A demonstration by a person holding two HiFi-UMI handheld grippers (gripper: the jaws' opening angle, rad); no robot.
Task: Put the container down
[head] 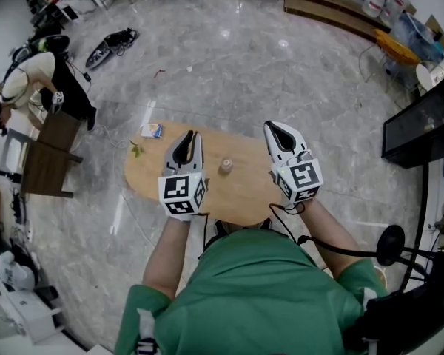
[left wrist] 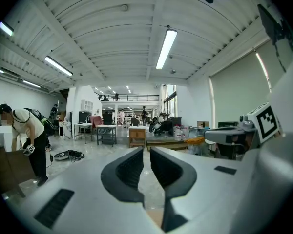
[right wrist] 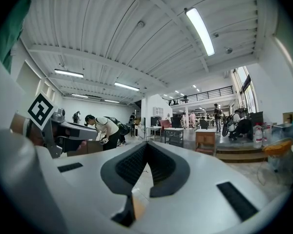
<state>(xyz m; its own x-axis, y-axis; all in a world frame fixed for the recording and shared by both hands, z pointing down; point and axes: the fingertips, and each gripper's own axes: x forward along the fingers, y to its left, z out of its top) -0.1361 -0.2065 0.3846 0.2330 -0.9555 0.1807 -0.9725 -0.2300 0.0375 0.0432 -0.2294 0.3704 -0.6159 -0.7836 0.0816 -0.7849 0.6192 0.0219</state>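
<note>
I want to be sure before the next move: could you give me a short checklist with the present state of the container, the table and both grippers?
1. Container stands on the table: ok.
2. Left gripper jaws shut, nothing between: ok.
3. Right gripper jaws shut, nothing between: ok.
4. Container apart from both grippers: ok.
5. Container upright: cannot tell, too small.

Green short-sleeved shirt (head: 259, 294) at 6 o'clock. left gripper (head: 187, 135) and right gripper (head: 274, 132): white-grey shells, black ribbed inner pads, each with a cube (head: 182, 193) of black-and-white square markers. Black cable (head: 333, 250) trails from the right one toward 4 o'clock.
</note>
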